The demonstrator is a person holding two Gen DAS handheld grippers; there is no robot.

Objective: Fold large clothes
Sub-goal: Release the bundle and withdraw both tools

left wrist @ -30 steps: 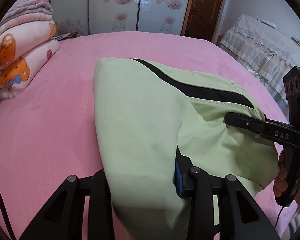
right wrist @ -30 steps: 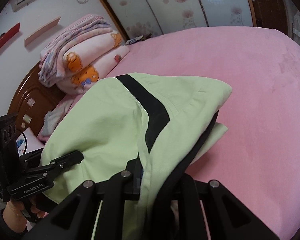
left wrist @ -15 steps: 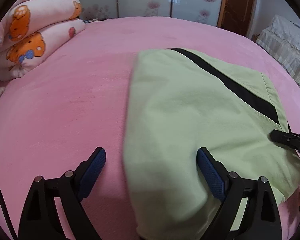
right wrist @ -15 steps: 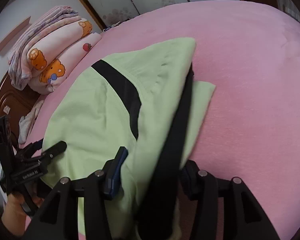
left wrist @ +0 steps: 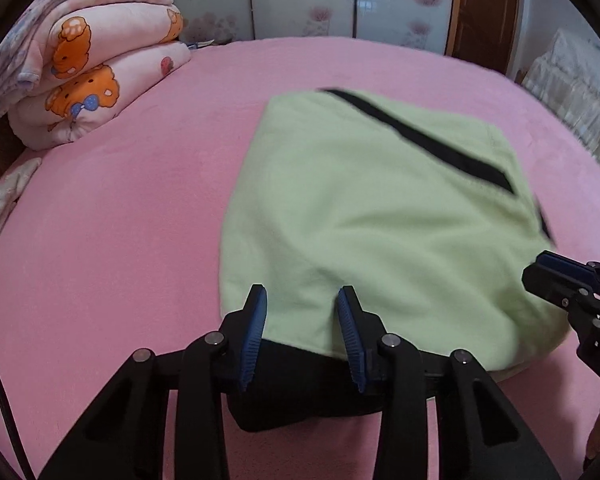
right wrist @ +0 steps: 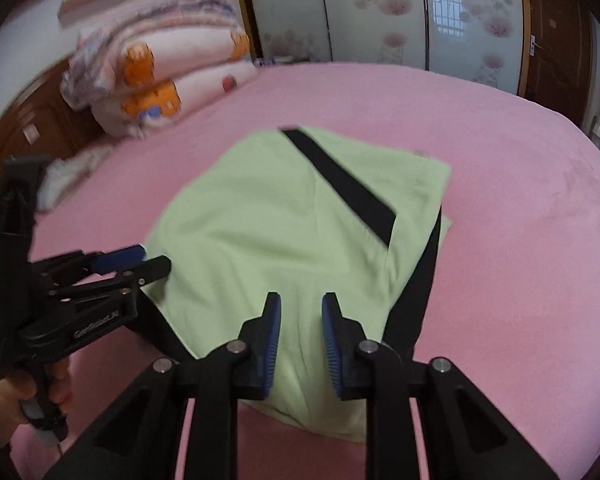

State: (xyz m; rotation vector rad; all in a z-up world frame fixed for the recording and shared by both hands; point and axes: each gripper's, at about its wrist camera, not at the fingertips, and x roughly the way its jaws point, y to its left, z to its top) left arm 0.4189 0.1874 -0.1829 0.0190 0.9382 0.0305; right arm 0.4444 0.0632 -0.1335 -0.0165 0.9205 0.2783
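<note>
Both jaws just narrowed, part-open, gripping nothing: left gripper point(left wrist: 302, 300), right gripper point(right wrist: 300, 306). Risk: snagging garment point(right wrist: 284, 216), undoing fold.

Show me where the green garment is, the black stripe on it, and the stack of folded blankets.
green garment point(left wrist: 360, 240), left wrist view, middle of its top layer.
black stripe point(right wrist: 340, 184), right wrist view, midway along the diagonal band.
folded blankets point(left wrist: 100, 52), left wrist view, side of the pink cartoon-print blanket.
</note>
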